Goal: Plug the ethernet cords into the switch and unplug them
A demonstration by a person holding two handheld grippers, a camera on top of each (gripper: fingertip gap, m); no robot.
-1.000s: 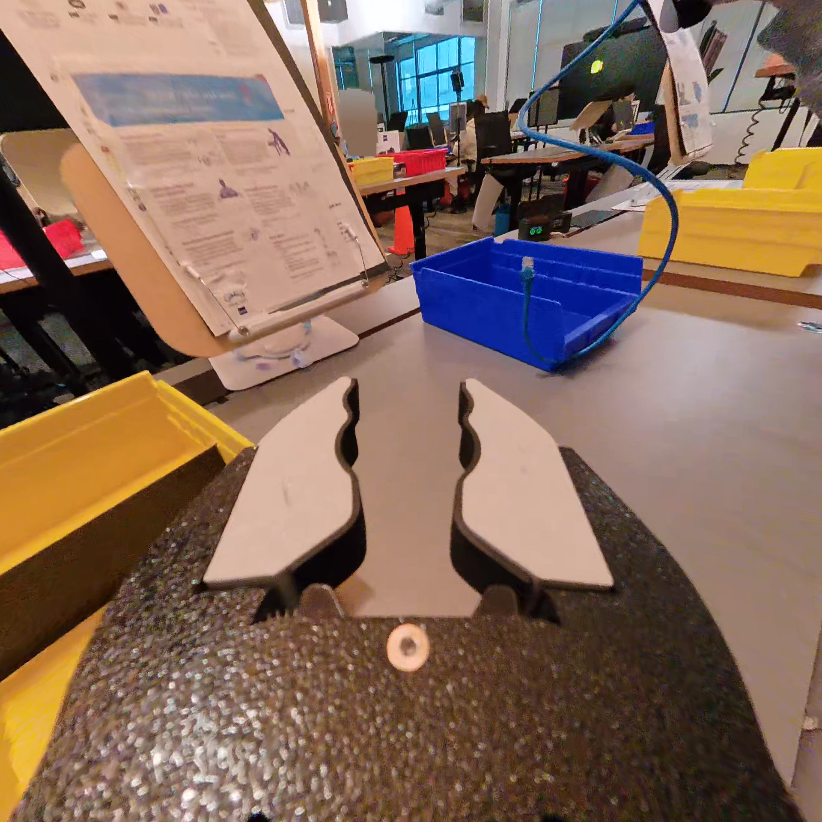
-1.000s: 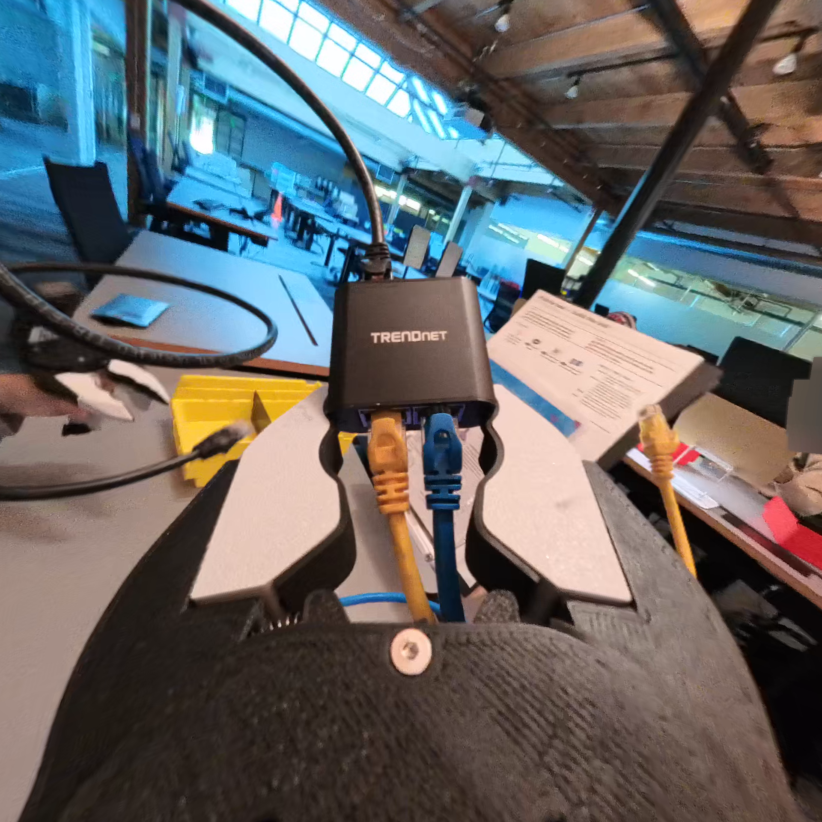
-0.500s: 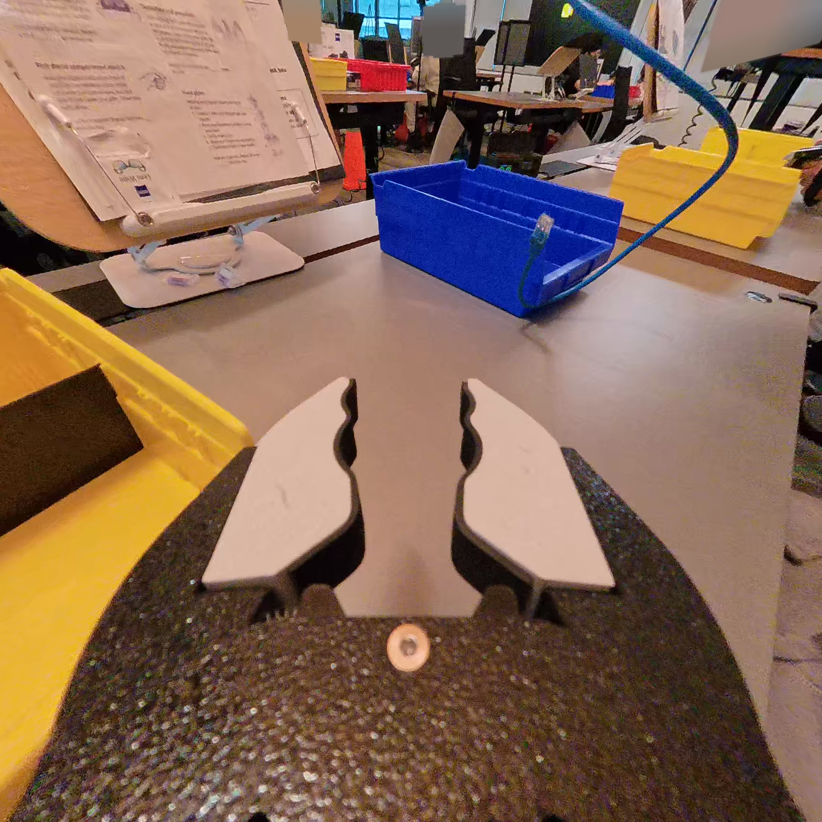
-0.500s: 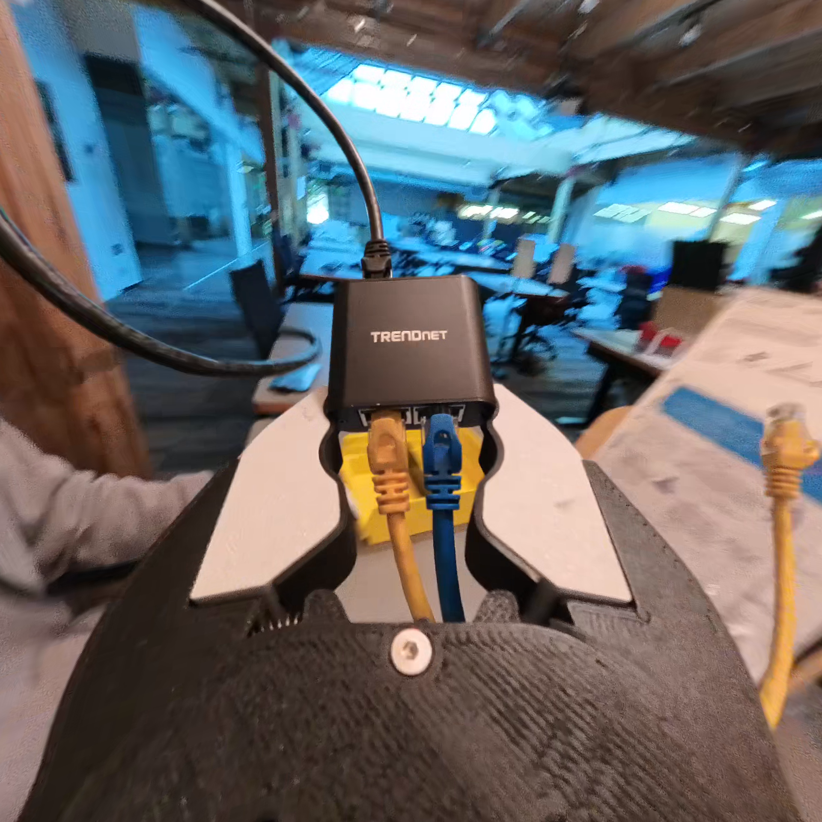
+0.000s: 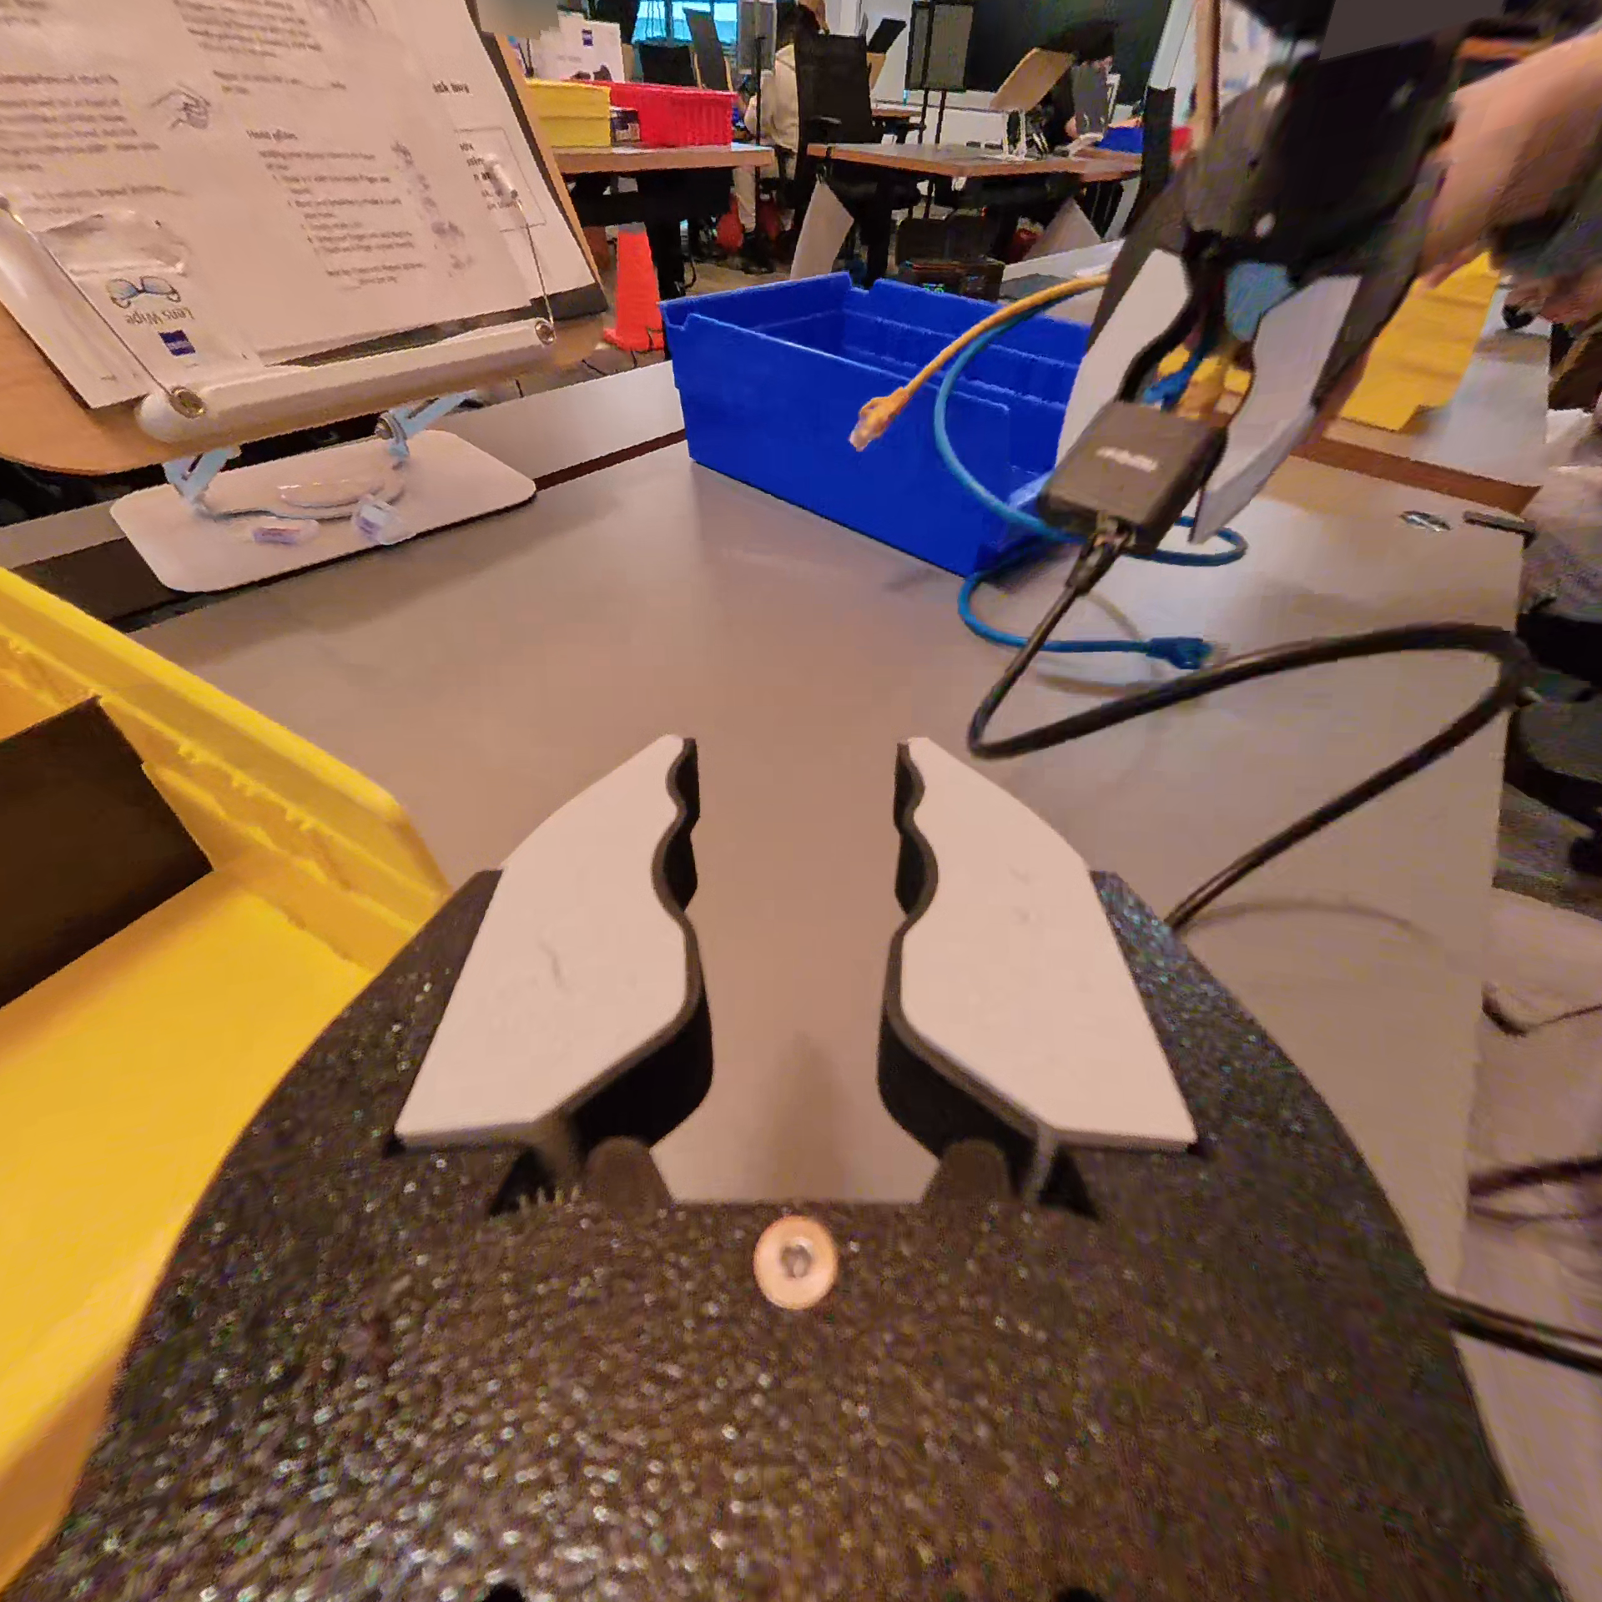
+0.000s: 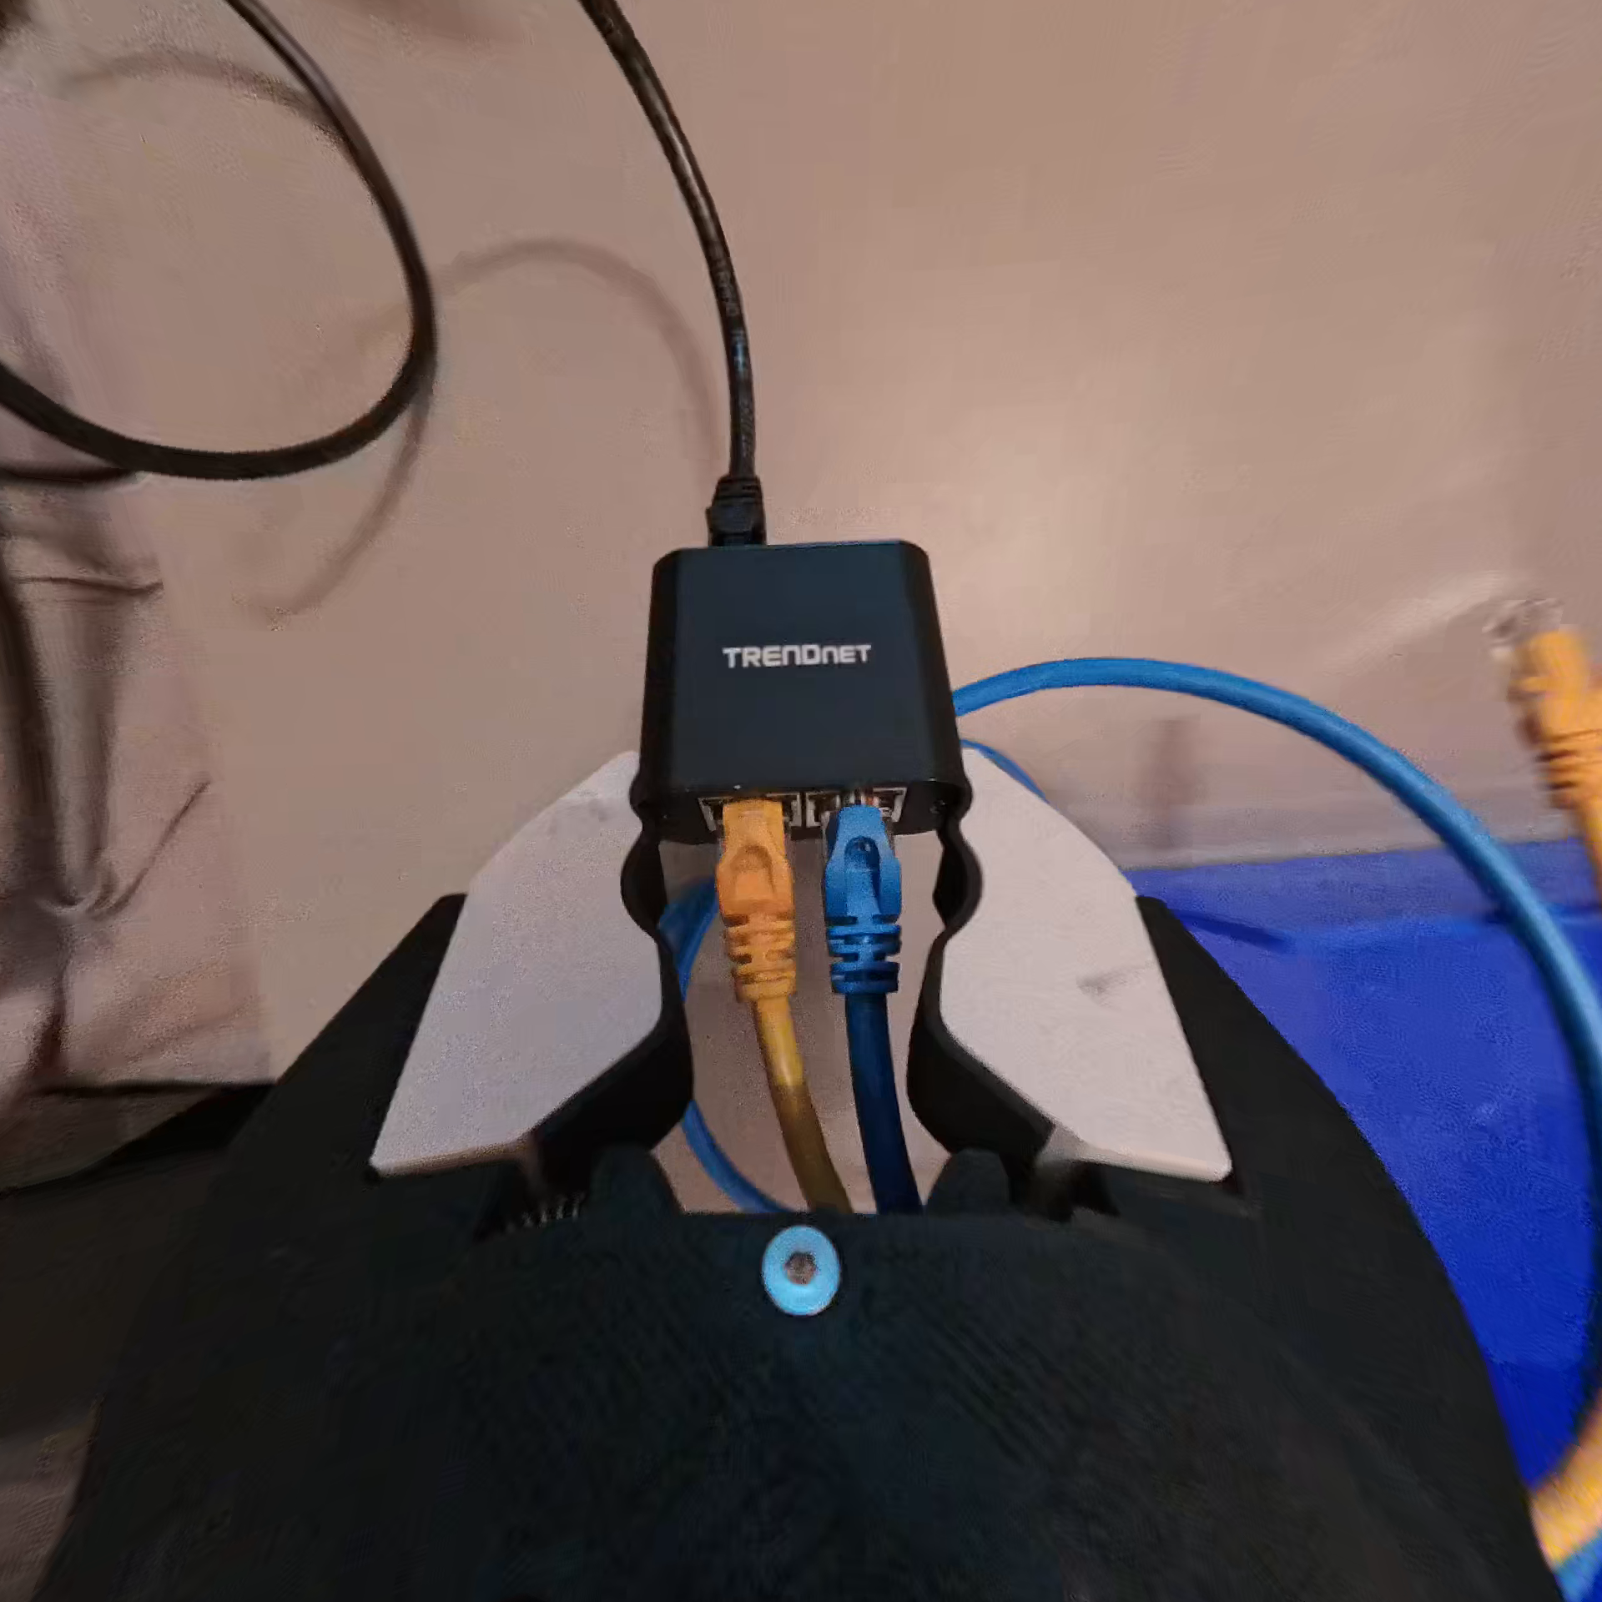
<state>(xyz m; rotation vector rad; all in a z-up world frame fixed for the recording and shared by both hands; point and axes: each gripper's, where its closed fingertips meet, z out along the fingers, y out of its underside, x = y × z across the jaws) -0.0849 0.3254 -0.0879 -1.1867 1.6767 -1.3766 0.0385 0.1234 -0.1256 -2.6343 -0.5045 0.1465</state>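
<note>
rows of office desks and chairs fill the background behind a grey desk (image 5: 693,607), where the right gripper (image 6: 797,780) is clamped on the small black switch (image 6: 797,676), holding it just above the desk surface beside a blue bin (image 5: 832,416). both cords look seated in the switch ports: the yellow ethernet cord (image 6: 756,910) on the left port and the blue ethernet cord (image 6: 862,910) next to it, so the plugging half of the task appears done and the unplugging is what remains. a black power cable (image 6: 728,303) runs from the far end of the switch and loops over the desk. the free end of the yellow cord (image 5: 875,420) hangs in the air in front of the blue bin, and the free end of the blue cord (image 5: 1170,650) lies on the desk past its own loops. the left gripper (image 5: 793,780) has its fingers apart with nothing between them, low over the desk and well apart from the switch; it seems the likely one to pull the plugs. as for containers, the blue bin shows no contents from the left wrist view, though its floor is only partly visible and the cords pass in front of it rather than clearly into it. a yellow bin (image 5: 217,823) at the left holds a dark block (image 5: 78,832). a document stand (image 5: 286,260) with printed sheets sits at the back left.
</note>
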